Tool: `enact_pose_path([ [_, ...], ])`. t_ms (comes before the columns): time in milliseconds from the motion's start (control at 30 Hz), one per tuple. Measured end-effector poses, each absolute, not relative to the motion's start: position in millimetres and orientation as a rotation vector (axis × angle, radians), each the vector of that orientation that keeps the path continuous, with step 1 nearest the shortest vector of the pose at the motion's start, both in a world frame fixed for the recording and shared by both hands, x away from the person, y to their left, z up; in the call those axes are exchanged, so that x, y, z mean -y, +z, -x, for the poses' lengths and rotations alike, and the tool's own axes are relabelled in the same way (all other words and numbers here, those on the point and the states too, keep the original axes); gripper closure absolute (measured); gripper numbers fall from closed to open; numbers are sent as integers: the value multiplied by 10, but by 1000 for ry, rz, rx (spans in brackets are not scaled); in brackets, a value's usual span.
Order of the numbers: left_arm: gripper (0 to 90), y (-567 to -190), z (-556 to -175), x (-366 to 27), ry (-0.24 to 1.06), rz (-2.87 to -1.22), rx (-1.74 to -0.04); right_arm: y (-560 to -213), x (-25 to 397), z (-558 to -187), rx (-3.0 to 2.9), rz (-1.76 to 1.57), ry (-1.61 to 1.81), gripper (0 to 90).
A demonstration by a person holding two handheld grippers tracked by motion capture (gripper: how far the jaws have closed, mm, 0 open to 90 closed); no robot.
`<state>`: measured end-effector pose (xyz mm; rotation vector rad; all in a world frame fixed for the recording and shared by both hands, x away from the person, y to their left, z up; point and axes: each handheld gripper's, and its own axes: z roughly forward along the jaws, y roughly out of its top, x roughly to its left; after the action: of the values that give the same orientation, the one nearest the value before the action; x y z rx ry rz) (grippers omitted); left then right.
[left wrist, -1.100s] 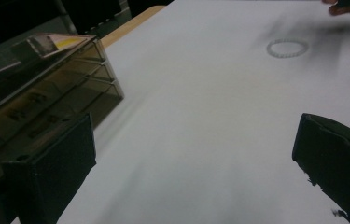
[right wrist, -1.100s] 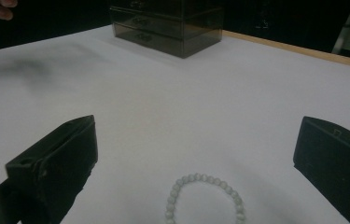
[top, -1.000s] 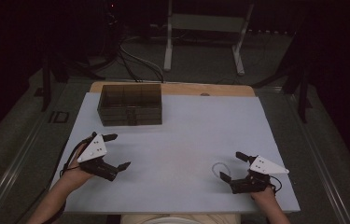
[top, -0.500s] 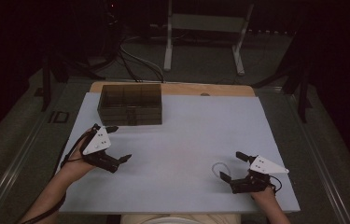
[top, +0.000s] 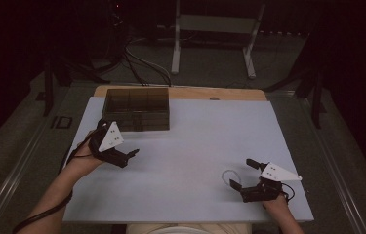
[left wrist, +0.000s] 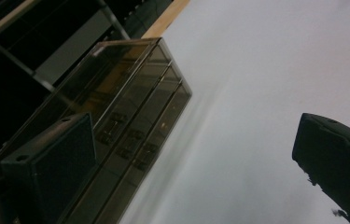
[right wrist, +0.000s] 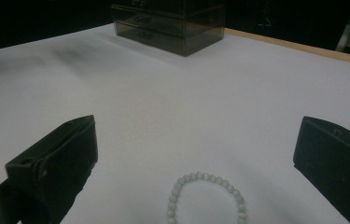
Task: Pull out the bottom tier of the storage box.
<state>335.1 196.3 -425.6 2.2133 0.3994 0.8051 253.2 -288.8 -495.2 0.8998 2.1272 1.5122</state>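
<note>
A: Is the bead bracelet (right wrist: 206, 197) stowed yet?
B: No, it lies loose near the table's near right corner, between the spread right gripper (top: 249, 174). Left gripper (top: 117, 148), also spread, sits by the drawer box (top: 136, 108) at the far left

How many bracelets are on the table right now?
1. The bead bracelet lies on the white table between the open jaws of the right claw. The dark drawer box might hide others.
</note>
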Motion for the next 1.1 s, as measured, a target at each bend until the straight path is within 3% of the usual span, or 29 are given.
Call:
enact_pose_path([
  [733, 8, -4564, -3558, -1697, 966, -2523, -397, -4951, 2895, -2534, -2126, -903, 1516, 0],
  [1100, 10, -4781, -3639, -1523, 1230, -2654, -341, -4949, 2899, -2535, -2124, -904, 1520, 0],
])
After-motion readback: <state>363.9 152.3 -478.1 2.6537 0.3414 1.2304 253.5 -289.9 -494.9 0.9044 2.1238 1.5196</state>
